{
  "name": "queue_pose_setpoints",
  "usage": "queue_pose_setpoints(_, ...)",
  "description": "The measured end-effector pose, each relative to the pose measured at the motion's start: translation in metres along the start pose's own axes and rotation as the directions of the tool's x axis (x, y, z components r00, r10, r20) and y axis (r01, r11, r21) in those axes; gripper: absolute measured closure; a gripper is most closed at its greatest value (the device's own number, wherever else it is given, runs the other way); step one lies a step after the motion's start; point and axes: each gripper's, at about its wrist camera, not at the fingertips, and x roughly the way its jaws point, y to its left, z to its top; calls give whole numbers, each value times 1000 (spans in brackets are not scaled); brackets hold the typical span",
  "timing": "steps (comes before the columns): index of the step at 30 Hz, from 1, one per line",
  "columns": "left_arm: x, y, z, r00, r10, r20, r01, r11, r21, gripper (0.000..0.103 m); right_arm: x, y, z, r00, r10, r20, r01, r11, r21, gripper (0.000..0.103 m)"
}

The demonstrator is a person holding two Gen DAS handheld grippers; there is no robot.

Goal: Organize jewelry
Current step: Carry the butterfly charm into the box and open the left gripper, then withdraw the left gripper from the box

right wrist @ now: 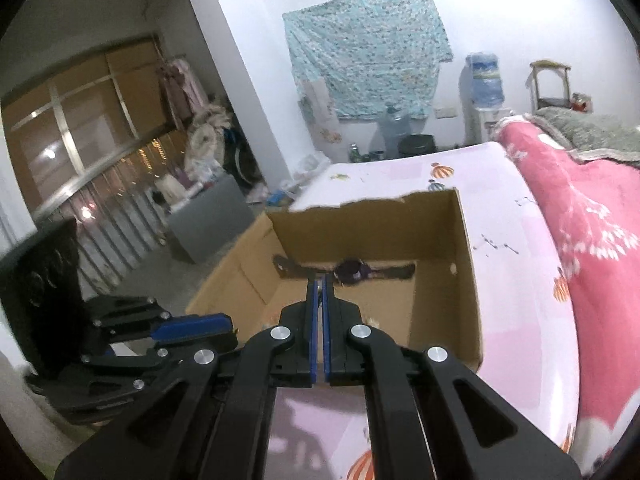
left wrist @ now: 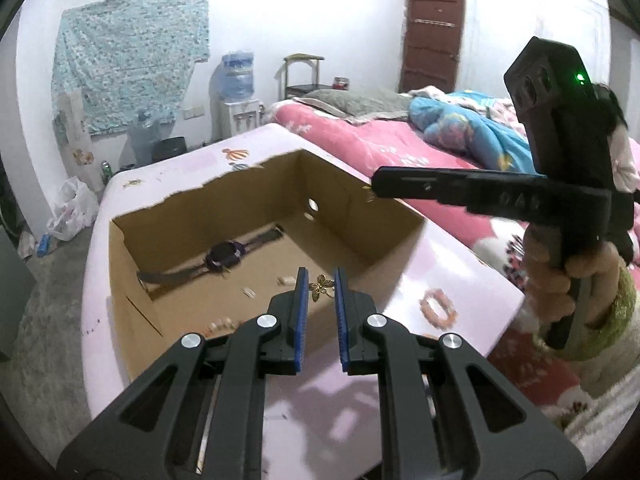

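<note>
Two hand-held grippers over cardboard box (left wrist: 224, 216); left (left wrist: 320, 286) pinches butterfly charm (left wrist: 321, 286).

No text, label, brand or number can be read in either view. Printed motifs are seen on the pink worktop (left wrist: 460, 264) cover at twelve o'clock, but no lettering is made out.

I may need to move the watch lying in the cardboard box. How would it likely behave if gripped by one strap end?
The watch would probably droop: its straps lie flat and long on either side of a thicker case, so they look flexible. The case would likely hang lowest and swing. It rests flat on the cardboard box floor, so rolling seems unlikely.
</note>
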Motion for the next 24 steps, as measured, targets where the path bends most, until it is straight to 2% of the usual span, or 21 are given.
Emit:
queue_pose_setpoints(3,17,15,10,1000,-8,-23,6,999,-54,91,16,-20,17,997,59,-57,-56,998,42,101)
queue_pose_setpoints(8,54,42,18,993,-33,-111,15,987,-159,91,57,-40,25,979,72,-192,-59,996,73,101)
queue_pose_setpoints(11,79,59,18,981,-84,-176,38,968,-249,91,80,-47,28,965,61,-254,-45,997,70,101)
queue_pose_setpoints(18,115,75,15,962,-126,-241,36,938,-344,89,116,-62,38,945,60,-322,-35,996,83,101)
queue_pose_setpoints(22,117,79,13,961,-138,-239,39,925,-377,87,120,-70,43,948,50,-315,-19,995,100,100)
queue_pose_setpoints(24,115,79,12,962,-144,-231,46,922,-383,82,119,-72,45,952,54,-301,-22,994,109,100)
